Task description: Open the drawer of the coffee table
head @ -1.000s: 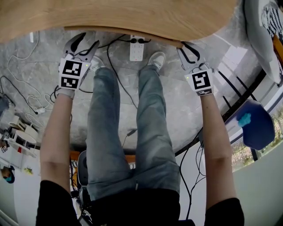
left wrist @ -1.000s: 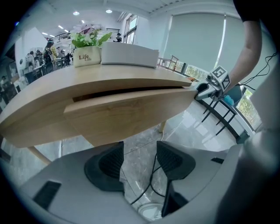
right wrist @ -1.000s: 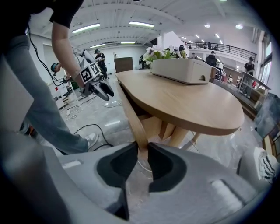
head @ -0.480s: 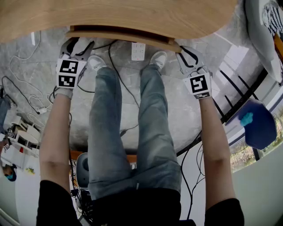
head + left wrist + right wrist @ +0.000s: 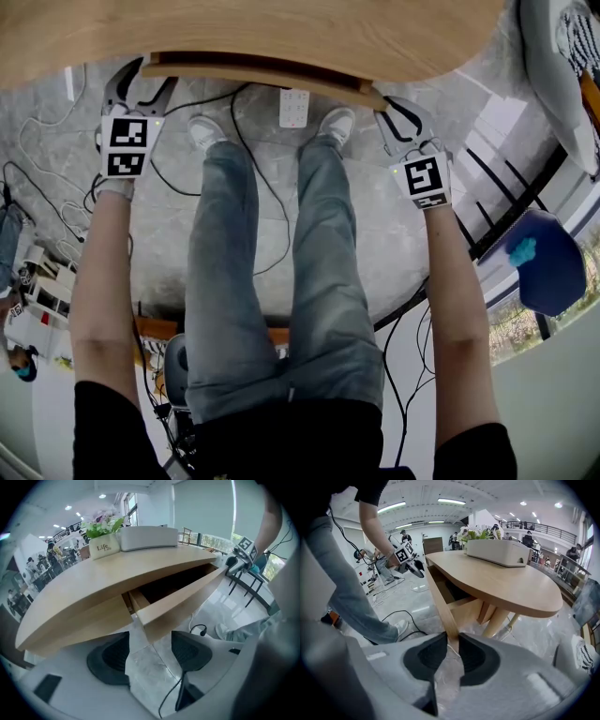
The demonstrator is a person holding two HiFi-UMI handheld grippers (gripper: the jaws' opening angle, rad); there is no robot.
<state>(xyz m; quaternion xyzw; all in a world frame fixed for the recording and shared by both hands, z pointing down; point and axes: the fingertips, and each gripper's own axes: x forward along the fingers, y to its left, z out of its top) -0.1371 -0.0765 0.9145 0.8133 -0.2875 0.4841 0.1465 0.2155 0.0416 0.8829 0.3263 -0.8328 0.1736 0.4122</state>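
**Head view, drawer part-way out.** The drawer (image 5: 253, 73) projects from under the coffee-table surface (image 5: 234, 28) at 12 o'clock. The right claw (image 5: 452, 639), at 2 o'clock, is narrow and pinches the right end of the drawer front. The left claw (image 5: 150, 644), at 10 o'clock, has just been opening. Its jaws stand wide with only floor between them, clear of the drawer's left end.

Likely faults from here:
- (a) A pull from the right end alone may skew the drawer in its runners and jam it.
- (b) The thin hold at the corner may slip off the wood edge.
- (c) The person's legs (image 5: 319, 234), at 6 o'clock of the drawer, may block its further travel.
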